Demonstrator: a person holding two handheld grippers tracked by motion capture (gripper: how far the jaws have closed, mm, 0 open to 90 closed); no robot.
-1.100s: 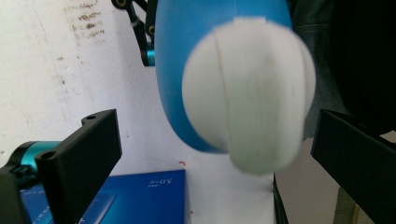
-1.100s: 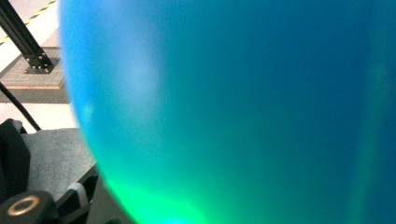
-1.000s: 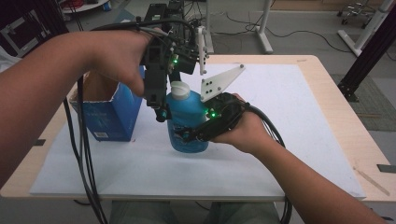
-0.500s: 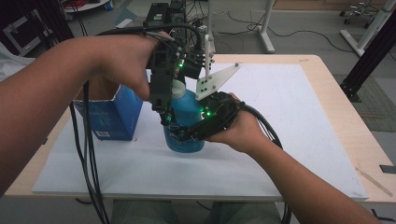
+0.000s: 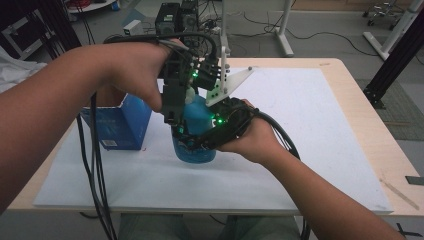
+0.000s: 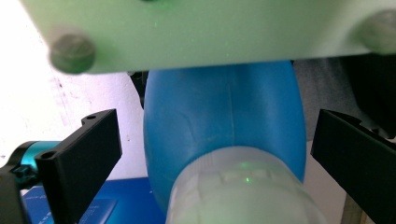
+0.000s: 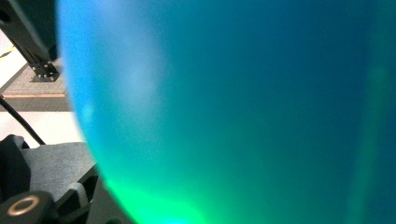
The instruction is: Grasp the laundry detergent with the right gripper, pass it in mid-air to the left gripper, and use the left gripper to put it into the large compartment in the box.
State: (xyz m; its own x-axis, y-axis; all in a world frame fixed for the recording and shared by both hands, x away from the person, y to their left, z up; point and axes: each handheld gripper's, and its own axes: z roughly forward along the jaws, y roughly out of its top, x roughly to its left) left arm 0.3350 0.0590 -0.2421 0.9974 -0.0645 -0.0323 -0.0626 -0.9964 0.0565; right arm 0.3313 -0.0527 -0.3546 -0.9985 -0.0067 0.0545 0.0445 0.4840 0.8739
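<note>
A blue bottle (image 5: 196, 134) stands upright on the white sheet (image 5: 310, 150) that covers the wooden surface (image 5: 350, 75), near its left-centre. Its pale, ribbed cap (image 6: 243, 196) is at the top.

The right gripper (image 5: 200, 142) comes in from the right at mid-height of the bottle, and its fingers are clenched on the bottle's body. In the right gripper view the blue wall of the bottle (image 7: 233, 107) sits right against the lens, lit green at the lower edge.

The left gripper (image 5: 181, 105) is held above the bottle, pointing down at the cap. In the left gripper view its two black fingers (image 6: 79, 158) stand spread, one on each side of the bottle's neck and cap, with a clear gap on both sides; they are released and press on nothing. The right gripper's pale three-cornered plate (image 6: 201, 32) crosses the top of that view, blurred.

A blue carton (image 5: 120, 125) with its top open stands on the sheet just to the left of the bottle, apart from it. Black cables (image 5: 97, 170) hang from the left gripper over the near edge of the surface. Further cables trail from the right gripper along the person's right forearm (image 5: 320, 195).
</note>
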